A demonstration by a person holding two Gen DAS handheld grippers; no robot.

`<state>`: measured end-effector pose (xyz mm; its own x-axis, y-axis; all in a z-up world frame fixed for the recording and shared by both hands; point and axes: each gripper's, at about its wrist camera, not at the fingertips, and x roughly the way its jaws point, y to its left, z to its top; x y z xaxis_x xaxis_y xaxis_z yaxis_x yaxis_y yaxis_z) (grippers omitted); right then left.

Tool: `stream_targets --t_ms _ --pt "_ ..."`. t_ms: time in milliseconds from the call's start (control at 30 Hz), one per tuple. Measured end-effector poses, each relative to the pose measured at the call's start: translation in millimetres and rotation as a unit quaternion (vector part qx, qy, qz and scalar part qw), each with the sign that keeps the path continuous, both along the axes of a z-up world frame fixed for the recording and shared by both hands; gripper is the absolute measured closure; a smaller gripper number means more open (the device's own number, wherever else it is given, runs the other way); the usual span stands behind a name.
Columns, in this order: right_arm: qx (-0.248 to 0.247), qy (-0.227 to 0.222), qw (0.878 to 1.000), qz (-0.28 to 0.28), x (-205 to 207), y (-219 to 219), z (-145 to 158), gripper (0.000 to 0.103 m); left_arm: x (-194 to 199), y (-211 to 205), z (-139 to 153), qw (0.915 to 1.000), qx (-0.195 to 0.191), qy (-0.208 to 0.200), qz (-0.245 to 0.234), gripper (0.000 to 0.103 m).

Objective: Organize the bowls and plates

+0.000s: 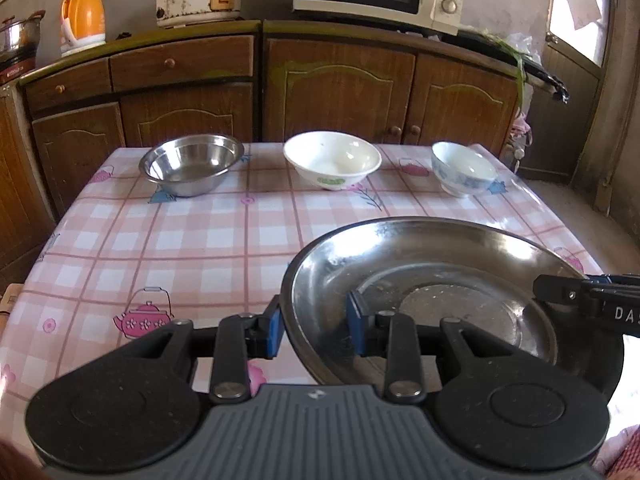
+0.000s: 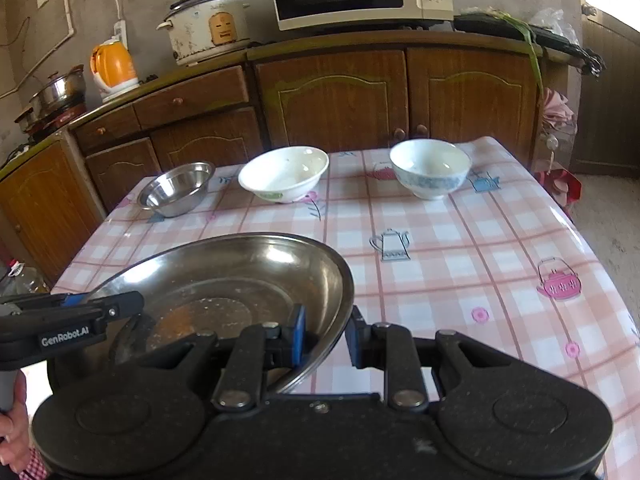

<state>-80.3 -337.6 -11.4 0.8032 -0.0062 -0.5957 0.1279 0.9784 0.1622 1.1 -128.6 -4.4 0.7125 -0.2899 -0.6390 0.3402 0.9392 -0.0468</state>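
Gripping opposite rims of the steel plate [image 1: 420,280], left gripper [image 1: 316,330] and right gripper [image 2: 325,336] hold something stiff, thin, slippery; it seems light.

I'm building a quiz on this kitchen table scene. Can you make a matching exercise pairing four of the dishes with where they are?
Things:
1. small steel bowl
2. white bowl with a green mark
3. white bowl with a blue pattern
4. wide shallow steel plate

Places:
A. middle of the far row
B. gripped at its rim by both grippers
C. left end of the far row
D. right end of the far row

Pairs: 1-C, 2-A, 3-D, 4-B
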Motion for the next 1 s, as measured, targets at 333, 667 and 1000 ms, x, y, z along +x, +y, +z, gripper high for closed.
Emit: stream_targets --t_ms 333,667,1000 --pt "-0.007 -0.005 1.0 0.007 35.2 -1.7 2.4 0.075 27.8 -0.1 -0.6 0.9999 -0.004 0.0 0.012 0.07" --pt "0.004 0.011 1.0 -0.001 66.3 -16.3 -26.7 0.075 51.5 -14.5 -24.5 0.9997 0.008 0.014 0.015 0.07" --pt "0.001 0.019 1.0 -0.006 95.3 -24.7 -49.8 0.075 77.2 -23.8 -48.5 0.9991 0.001 0.036 0.022 0.069"
